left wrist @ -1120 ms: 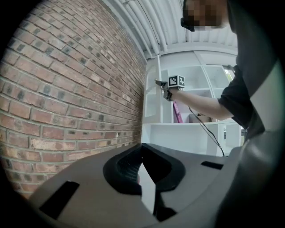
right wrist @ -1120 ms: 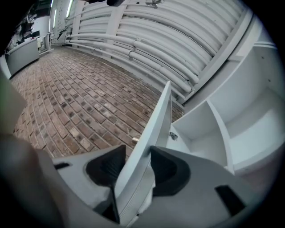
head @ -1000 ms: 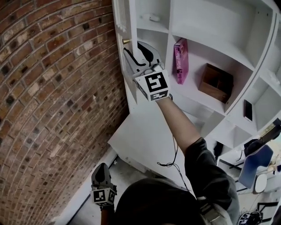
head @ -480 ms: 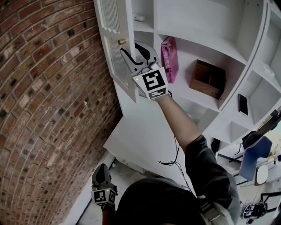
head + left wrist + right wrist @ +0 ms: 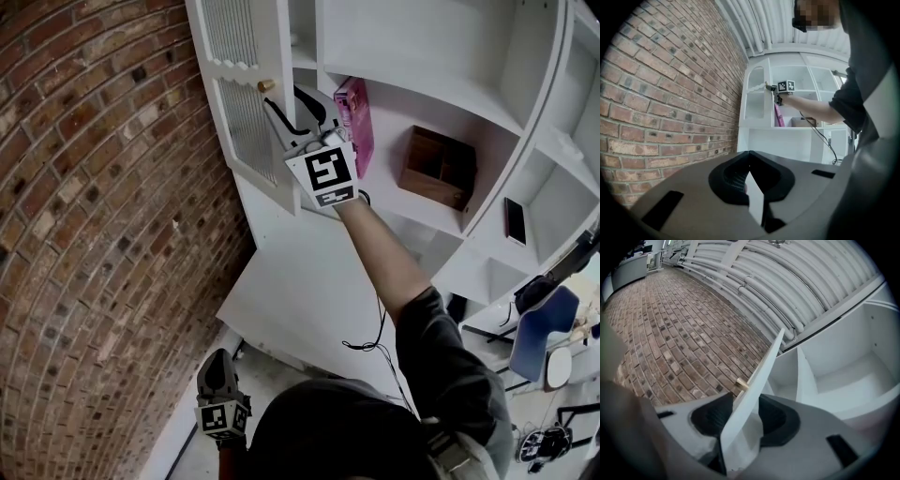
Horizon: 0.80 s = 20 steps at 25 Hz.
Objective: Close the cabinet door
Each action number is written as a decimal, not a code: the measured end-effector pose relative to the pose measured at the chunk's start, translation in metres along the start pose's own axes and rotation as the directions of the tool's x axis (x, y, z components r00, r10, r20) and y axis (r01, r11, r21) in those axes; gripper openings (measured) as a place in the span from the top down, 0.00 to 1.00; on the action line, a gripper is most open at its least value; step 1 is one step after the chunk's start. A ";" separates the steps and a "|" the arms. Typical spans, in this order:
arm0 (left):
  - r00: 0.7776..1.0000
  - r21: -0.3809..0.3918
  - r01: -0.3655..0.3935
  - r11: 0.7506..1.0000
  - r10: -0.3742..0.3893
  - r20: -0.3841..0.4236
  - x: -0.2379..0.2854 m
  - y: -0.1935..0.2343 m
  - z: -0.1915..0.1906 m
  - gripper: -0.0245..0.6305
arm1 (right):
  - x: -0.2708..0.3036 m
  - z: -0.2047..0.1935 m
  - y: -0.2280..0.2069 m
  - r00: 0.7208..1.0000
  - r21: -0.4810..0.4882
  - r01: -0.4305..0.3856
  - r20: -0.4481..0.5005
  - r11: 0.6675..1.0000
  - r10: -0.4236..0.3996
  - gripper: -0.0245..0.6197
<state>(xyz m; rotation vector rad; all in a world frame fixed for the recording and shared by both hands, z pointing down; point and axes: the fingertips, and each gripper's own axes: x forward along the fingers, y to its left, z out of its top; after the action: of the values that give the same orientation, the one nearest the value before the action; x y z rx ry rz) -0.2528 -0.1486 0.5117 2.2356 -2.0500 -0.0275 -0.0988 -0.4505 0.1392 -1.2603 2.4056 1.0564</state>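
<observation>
The white cabinet door point(image 5: 239, 84), slatted and with a small brass knob point(image 5: 266, 85), stands partly open at the left side of the white shelf unit point(image 5: 441, 84). My right gripper point(image 5: 297, 109) is raised to it and shut on the door's free edge just below the knob. In the right gripper view the door point(image 5: 761, 366) runs edge-on between the right gripper point(image 5: 745, 400) jaws, with the knob point(image 5: 742, 384) on the brick side. My left gripper point(image 5: 218, 386) hangs low near the floor. In the left gripper view its jaws point(image 5: 749, 154) meet at the tips and hold nothing.
A red brick wall point(image 5: 94, 234) runs close along the left of the cabinet. On the shelves stand a pink book point(image 5: 356, 122), a brown wooden box point(image 5: 436, 169) and a dark flat phone point(image 5: 514, 220). A blue chair point(image 5: 544, 342) is at lower right.
The door has swung with my right gripper on its edge. It was seen edge-on and now shows more of its slatted face. The left gripper has stayed low.
</observation>
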 end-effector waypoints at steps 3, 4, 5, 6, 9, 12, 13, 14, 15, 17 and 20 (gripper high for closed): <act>1.000 0.002 -0.002 1.000 0.002 -0.002 0.001 0.002 -0.002 0.96 | 0.000 -0.003 -0.005 1.000 -0.015 0.020 0.003 1.000 -0.020 0.70; 1.000 -0.001 -0.004 1.000 0.004 -0.004 0.001 0.003 -0.002 0.96 | 0.000 -0.004 -0.007 1.000 -0.019 0.030 0.005 0.999 -0.030 0.69; 1.000 -0.004 -0.006 1.000 0.006 -0.007 0.002 0.003 -0.002 0.96 | 0.000 -0.005 -0.009 0.999 -0.026 0.042 0.007 0.999 -0.041 0.69; 1.000 -0.005 -0.007 1.000 0.007 -0.008 0.002 0.004 -0.003 0.96 | -0.001 -0.006 -0.011 0.998 -0.038 0.055 0.010 0.998 -0.055 0.68; 1.000 0.001 -0.006 1.000 0.006 -0.008 0.004 0.008 -0.009 0.96 | -0.002 -0.008 -0.015 0.995 -0.079 0.097 0.020 0.992 -0.096 0.67; 1.000 0.005 -0.004 1.000 0.004 -0.011 0.005 0.010 -0.013 0.96 | -0.003 -0.010 -0.018 0.992 -0.114 0.125 0.029 0.986 -0.123 0.67; 1.000 0.002 -0.005 1.000 0.005 -0.013 0.005 0.011 -0.014 0.96 | -0.003 -0.010 -0.019 0.991 -0.123 0.132 0.033 0.984 -0.128 0.67; 1.000 0.002 -0.005 1.000 0.005 -0.013 0.006 0.011 -0.015 0.96 | -0.003 -0.011 -0.020 0.990 -0.126 0.137 0.037 0.983 -0.133 0.67; 1.000 0.005 -0.004 1.000 0.004 -0.014 0.006 0.011 -0.015 0.96 | -0.003 -0.012 -0.021 0.990 -0.126 0.142 0.038 0.982 -0.138 0.67; 1.000 0.003 -0.004 1.000 0.004 -0.016 0.008 0.011 -0.015 0.96 | -0.003 -0.015 -0.026 0.988 -0.116 0.152 0.036 0.982 -0.149 0.67; 1.000 -0.004 -0.005 1.000 0.005 -0.018 0.010 0.011 -0.015 0.96 | -0.002 -0.020 -0.032 0.986 -0.118 0.167 0.033 0.979 -0.164 0.67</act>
<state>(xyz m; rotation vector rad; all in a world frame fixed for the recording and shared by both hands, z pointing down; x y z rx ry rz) -0.2614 -0.1588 0.5284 2.2200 -2.0454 -0.0107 -0.0696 -0.4753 0.1386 -1.4510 2.2041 1.1735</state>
